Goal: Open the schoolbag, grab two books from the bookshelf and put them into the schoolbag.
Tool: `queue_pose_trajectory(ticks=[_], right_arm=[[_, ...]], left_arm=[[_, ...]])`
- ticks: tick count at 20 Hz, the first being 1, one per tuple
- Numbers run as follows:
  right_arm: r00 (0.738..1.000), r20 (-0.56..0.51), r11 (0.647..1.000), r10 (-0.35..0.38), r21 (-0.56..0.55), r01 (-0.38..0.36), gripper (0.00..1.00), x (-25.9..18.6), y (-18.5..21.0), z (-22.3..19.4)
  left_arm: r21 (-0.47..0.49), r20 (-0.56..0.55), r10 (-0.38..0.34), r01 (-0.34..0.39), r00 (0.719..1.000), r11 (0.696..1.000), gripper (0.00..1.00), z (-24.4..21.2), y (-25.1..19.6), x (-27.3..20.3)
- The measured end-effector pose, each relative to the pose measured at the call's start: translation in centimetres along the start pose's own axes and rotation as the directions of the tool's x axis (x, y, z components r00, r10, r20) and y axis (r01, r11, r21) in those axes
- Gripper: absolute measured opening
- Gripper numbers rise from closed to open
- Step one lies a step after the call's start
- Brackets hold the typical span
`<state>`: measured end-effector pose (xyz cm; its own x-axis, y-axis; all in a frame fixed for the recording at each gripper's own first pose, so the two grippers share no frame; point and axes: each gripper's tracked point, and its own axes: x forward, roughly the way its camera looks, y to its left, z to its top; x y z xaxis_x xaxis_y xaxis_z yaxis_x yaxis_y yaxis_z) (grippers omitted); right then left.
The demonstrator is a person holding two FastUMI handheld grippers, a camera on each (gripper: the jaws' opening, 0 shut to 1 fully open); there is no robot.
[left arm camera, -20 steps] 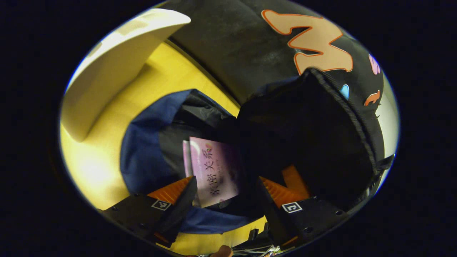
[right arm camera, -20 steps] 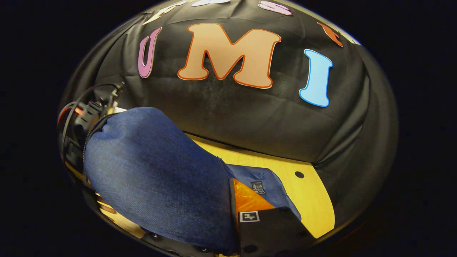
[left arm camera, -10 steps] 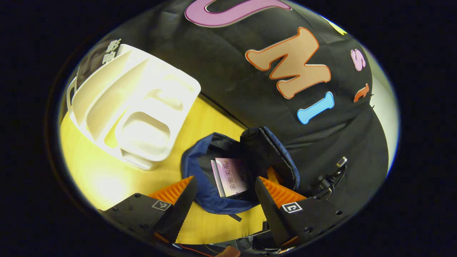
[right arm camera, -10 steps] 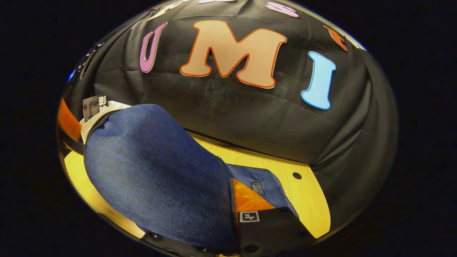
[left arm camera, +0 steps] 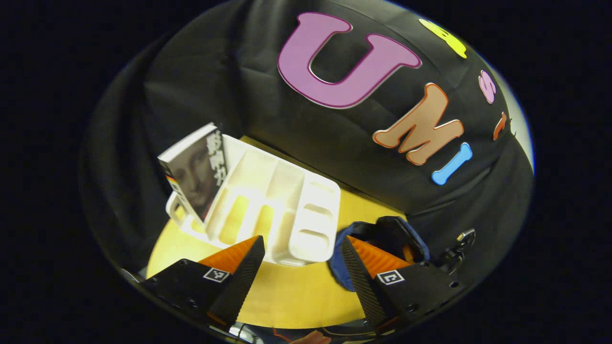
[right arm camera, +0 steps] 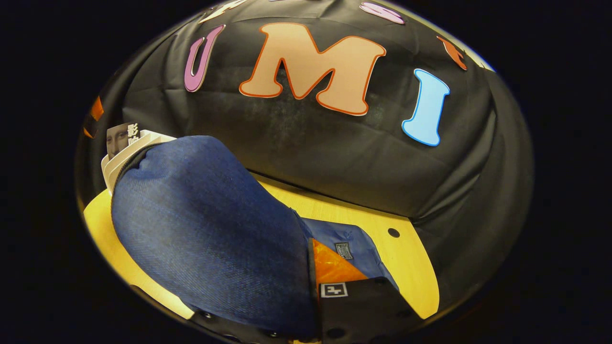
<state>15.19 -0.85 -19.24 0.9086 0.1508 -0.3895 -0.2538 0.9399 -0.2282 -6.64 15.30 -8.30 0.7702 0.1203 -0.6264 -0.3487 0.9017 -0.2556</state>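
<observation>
In the left gripper view, the left claw is seen spread wide and empty, the book standing in the bookshelf at centre left. In the right gripper view, the schoolbag flap is seen covering the right claw, lower centre; its grip cannot be told.

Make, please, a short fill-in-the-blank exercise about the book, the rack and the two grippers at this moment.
1. The book stands in the white ____.
2. The left gripper has its fingers ____, with nothing between them.
3. The blue schoolbag lies on the ____ table.
4. The right gripper has a fold of the ____ between its fingers.

Missing words: bookshelf; open; yellow; schoolbag
</observation>
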Motion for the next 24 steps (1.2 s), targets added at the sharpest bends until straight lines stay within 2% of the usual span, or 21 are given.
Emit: queue_pose_trajectory(ticks=[4,8,12,13,14,18,23,24], right_arm=[[1.0,-0.012,1.0,-0.024,0.016,0.024,0.08,0.1,0.0,0.0],[0.999,-0.03,0.999,-0.042,0.023,0.043,0.08,0.0,0.0,-0.3],[0.996,-0.056,0.996,-0.07,0.051,0.072,0.08,0.3,0.1,-0.6],[0.995,-0.062,0.995,-0.077,0.056,0.08,0.08,0.4,0.1,-0.6],[0.994,-0.068,0.994,-0.084,0.057,0.088,0.08,0.4,0.2,-0.7],[0.99,-0.085,0.991,-0.116,0.053,0.121,0.09,0.7,0.7,-0.9],[0.986,-0.099,0.989,-0.135,0.037,0.14,0.08,0.8,1.0,-1.2],[0.985,-0.1,0.989,-0.138,0.038,0.143,0.08,0.8,1.1,-1.2]], left_arm=[[0.02,0.011,0.13,-0.13,0.991,0.991,0.95,3.8,7.7,-1.4],[0.016,0.007,0.197,-0.197,0.98,0.98,0.94,7.6,13.7,-1.2],[0.095,-0.087,0.194,-0.185,0.977,0.978,0.94,9.0,16.6,0.9],[0.127,-0.116,0.202,-0.188,0.972,0.974,0.89,9.0,17.4,1.7],[0.153,-0.141,0.209,-0.187,0.968,0.97,0.95,9.0,17.8,2.6],[0.179,-0.225,0.158,-0.118,0.962,0.977,0.91,8.8,16.8,6.6],[0.225,-0.29,0.161,-0.097,0.943,0.97,0.88,8.4,16.7,10.2],[0.235,-0.3,0.169,-0.099,0.939,0.967,0.9,8.5,16.6,10.7]])
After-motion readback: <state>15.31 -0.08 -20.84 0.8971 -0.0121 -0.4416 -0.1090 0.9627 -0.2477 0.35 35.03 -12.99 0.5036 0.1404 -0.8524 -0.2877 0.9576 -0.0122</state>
